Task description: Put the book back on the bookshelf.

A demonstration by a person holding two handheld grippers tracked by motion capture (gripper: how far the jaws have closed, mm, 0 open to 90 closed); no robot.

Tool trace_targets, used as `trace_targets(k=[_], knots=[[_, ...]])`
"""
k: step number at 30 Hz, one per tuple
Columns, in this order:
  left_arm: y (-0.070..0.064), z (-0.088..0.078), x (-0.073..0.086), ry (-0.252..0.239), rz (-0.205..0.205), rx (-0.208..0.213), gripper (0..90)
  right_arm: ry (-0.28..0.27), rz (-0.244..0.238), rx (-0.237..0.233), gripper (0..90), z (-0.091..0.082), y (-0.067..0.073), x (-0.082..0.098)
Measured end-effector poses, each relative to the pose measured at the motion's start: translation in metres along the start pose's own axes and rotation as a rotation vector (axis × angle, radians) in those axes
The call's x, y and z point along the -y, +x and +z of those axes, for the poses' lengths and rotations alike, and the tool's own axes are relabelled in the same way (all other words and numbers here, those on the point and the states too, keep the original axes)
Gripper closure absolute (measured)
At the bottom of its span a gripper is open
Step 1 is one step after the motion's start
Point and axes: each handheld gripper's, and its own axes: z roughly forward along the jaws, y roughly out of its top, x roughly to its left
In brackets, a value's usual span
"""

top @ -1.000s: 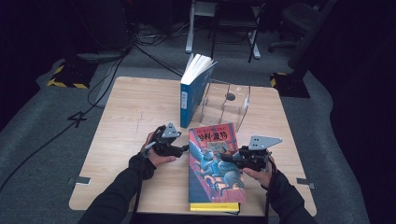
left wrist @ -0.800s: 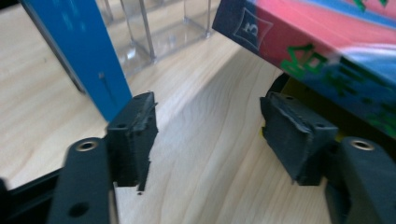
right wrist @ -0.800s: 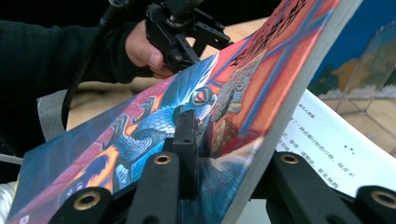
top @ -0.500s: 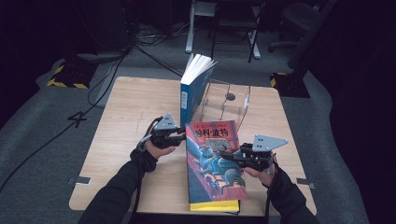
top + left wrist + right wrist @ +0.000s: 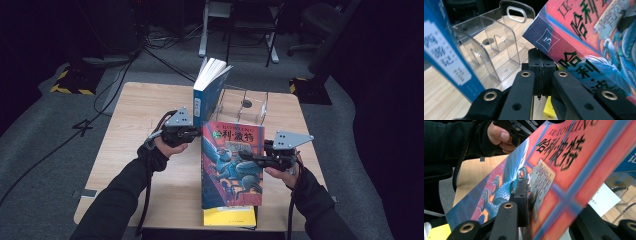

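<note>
Red-covered paperback [image 5: 231, 162] is up off the wooden table [image 5: 127, 125], tilted, its top edge toward the far side and its bottom edge over the near edge. Cover shows Chinese title lettering and a blue dragon-like figure.

Right gripper [image 5: 246, 157] comes in from the book's right side; in the right gripper view its jaws are clamped on the book, one black jaw lying on the front cover, the other underneath behind the cover. Person's right hand [image 5: 281, 172] holds it just off the book's right edge.

Left gripper [image 5: 199, 132] sits at the book's upper-left corner, by the spine. In the left gripper view its two jaw tips are pressed together with no gap, and the book's spine corner rests right at, or just above, them; cannot tell if any of the cover is pinched. Left hand [image 5: 167, 145] is left of the book.

Yellow book [image 5: 229, 217] lies flat on the table at the near edge, beneath the raised one.

Blue book [image 5: 209, 92] stands upright, pages fanned, toward the far edge at the middle. Clear acrylic book stand [image 5: 242, 106] is just to its right, touching or nearly so.
</note>
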Motion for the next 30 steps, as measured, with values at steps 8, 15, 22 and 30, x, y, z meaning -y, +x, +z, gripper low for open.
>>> trace_targets(k=[8,15,22,30], knots=[[-0.007,-0.005,-0.021,0.002,0.035,-0.031,89.9,-0.013,-0.034,0.058,79.0,-0.008,0.003,-0.006],[-0.015,-0.02,-0.048,-0.024,0.064,-0.06,90.0,-0.086,-0.076,0.138,83.0,-0.014,0.008,-0.013],[-0.024,-0.03,-0.062,-0.045,0.086,-0.078,89.9,-0.101,-0.148,0.17,83.2,-0.02,0.016,-0.021],[-0.046,-0.033,-0.059,-0.094,0.093,-0.06,88.6,-0.167,-0.183,0.156,83.3,-0.041,0.037,-0.005]])
